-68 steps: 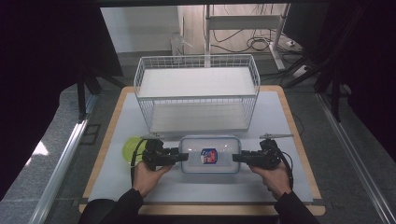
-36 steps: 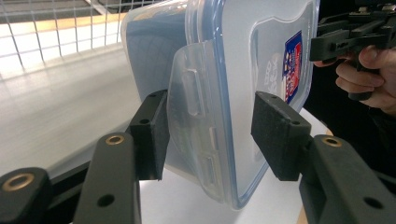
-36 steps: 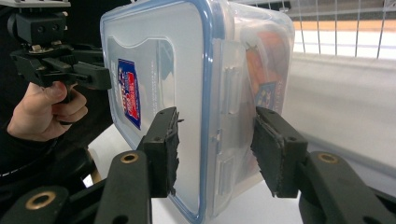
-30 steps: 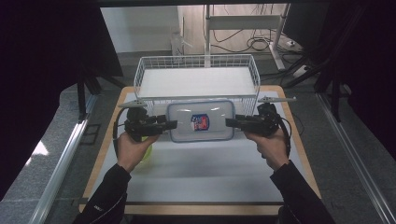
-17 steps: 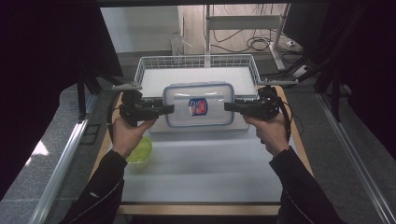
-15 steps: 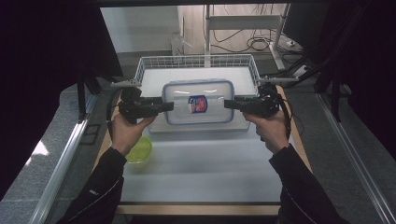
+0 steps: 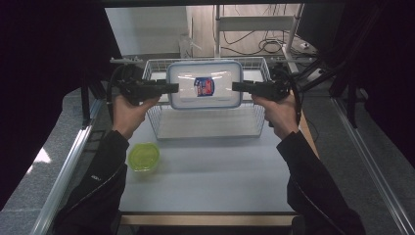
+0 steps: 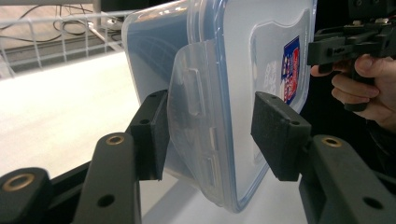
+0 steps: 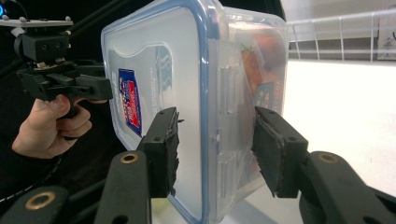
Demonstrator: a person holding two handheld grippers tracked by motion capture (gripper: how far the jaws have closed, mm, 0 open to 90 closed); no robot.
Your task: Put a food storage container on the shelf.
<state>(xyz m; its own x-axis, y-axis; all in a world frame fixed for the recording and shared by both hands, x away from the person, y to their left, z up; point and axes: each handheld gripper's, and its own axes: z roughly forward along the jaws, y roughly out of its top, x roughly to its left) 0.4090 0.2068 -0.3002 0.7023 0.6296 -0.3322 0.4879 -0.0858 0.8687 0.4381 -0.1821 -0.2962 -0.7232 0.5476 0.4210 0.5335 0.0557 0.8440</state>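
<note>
Left gripper [image 7: 169,88] and right gripper [image 7: 240,87] in the high view: each clamped on 1 short end of the box [image 7: 204,84], held in the air above the wire basket [image 7: 156,122], lid facing the camera, long axis running hand to hand. Green lid [image 7: 143,156] lies on the table [image 7: 205,181], well apart. Next move, likely: straight down into the basket.

Left gripper view: jaws pinch the box's side latch [image 8: 196,116]; basket interior looks bare.

Right gripper view: jaws squeeze the opposite end; something red sits inside the box [image 9: 266,46].

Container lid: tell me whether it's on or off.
On. The blue-rimmed lid sits on the container, side latch folded down.
</note>
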